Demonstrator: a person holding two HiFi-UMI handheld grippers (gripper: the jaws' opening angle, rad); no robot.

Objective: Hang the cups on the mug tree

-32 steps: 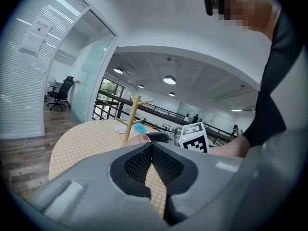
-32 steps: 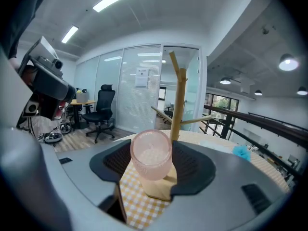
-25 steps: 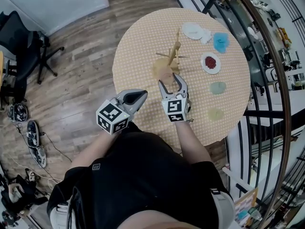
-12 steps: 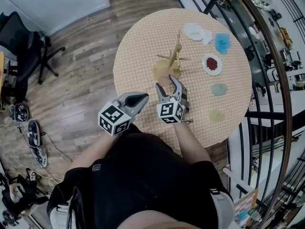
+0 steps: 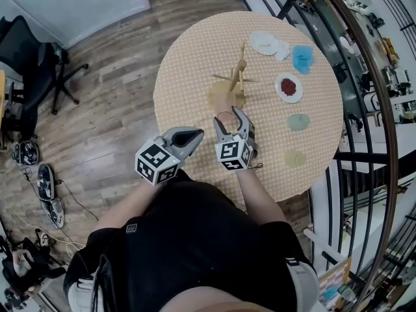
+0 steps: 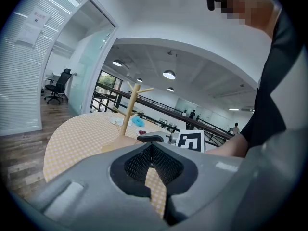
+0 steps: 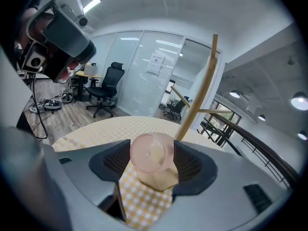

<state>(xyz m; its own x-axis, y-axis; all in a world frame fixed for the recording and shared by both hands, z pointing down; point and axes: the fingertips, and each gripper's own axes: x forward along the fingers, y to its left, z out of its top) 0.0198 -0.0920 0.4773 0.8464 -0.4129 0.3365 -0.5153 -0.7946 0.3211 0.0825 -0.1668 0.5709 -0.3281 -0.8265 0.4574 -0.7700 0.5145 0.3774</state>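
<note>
The wooden mug tree [image 5: 239,77] stands bare near the middle of the round checked table [image 5: 188,57]; it also rises ahead in the right gripper view as the mug tree [image 7: 199,93] and in the left gripper view as the mug tree [image 6: 130,107]. My right gripper [image 5: 227,114] is just in front of the tree's base, shut on a pale pink cup [image 5: 227,117]. That pink cup [image 7: 149,155] lies tilted between the right gripper [image 7: 151,150] pads, bottom towards the camera. My left gripper [image 5: 195,132] hovers at the table's near edge, shut and holding nothing, as the left gripper [image 6: 151,146] view shows.
More cups sit along the table's right side: a white cup [image 5: 263,42], a blue cup [image 5: 301,57], a white cup with red inside [image 5: 288,87], a green cup [image 5: 298,121] and a yellow cup [image 5: 294,156]. A black railing [image 5: 364,77] runs to the right; an office chair [image 5: 32,64] stands left.
My right gripper has drawn back from the tree's base towards my body and sunk a little, with the pink cup in it. The left gripper has hardly moved.
</note>
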